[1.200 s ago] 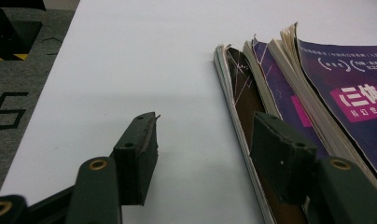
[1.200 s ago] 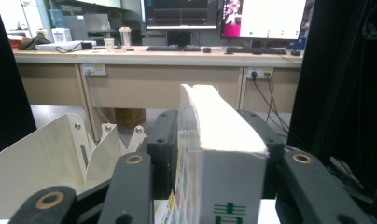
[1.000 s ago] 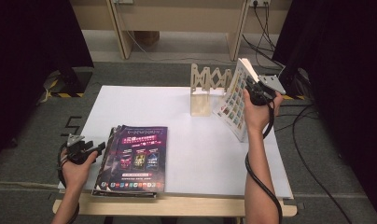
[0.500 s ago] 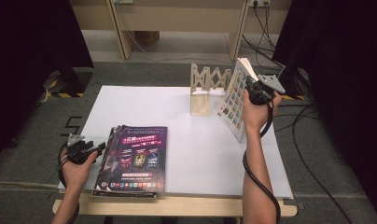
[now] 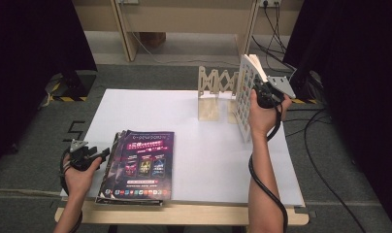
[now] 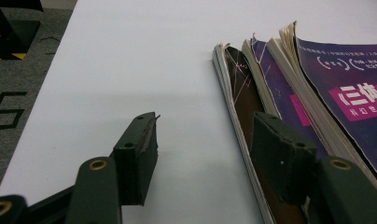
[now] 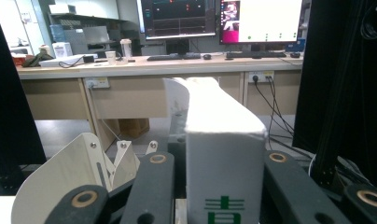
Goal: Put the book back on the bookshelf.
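Note:
A white book (image 5: 243,99) stands upright on the white table (image 5: 184,116), just right of a wooden zigzag rack (image 5: 215,91). My right gripper (image 5: 258,95) grips its upper edge; the jaws have just been closing and now press both sides of the book (image 7: 224,154), with the rack (image 7: 70,177) to the left. A stack of purple-covered magazines (image 5: 140,165) lies flat at the table's front left. My left gripper (image 5: 98,155) rests open beside the stack's left edge. In the left gripper view that gripper (image 6: 207,140) straddles the bottom magazines' spine (image 6: 242,112) without pinching.
Cables trail over the grey floor (image 5: 325,160) to the right of the table. A wooden desk frame (image 5: 184,19) stands behind it, and black curtains hang on both sides. Bare white surface lies between the magazines and the rack.
The right hand with the white book has edged slightly left toward the rack. The left gripper and the magazines have not moved.

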{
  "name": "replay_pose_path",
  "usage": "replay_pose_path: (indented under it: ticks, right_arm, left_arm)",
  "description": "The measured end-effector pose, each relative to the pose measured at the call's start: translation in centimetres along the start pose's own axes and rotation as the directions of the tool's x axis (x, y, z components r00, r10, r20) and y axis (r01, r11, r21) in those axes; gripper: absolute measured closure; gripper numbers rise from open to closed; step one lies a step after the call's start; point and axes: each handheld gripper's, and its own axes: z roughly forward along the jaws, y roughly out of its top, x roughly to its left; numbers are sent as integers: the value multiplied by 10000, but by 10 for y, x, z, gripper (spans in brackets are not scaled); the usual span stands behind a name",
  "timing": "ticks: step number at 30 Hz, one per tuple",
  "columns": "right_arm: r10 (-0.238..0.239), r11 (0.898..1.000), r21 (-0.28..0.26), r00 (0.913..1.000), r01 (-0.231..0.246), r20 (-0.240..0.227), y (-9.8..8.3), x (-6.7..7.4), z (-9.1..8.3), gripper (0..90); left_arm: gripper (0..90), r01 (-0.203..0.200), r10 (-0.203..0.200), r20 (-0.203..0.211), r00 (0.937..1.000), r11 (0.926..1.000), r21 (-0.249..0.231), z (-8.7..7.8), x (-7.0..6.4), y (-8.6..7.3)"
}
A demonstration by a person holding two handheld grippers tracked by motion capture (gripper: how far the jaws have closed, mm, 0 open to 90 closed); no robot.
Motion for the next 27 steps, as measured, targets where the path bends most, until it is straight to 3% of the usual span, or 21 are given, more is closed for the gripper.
replay_pose_path:
  ticks: [5,16,27]
  right_arm:
    - [177,9998,-91,9998,-177,16,0,-1,5,747]
    - [93,9997,-246,9999,-90,98,7,1,18,747]
    - [98,9997,-209,9997,-93,226,3,4,33,747]
  left_arm:
    - [408,8,-8,1,10000,10000,-21,0,0,0]
    - [408,9,-9,-10,10000,10000,-30,0,0,0]
    - [408,21,-21,2,10000,10000,25,0,0,0]
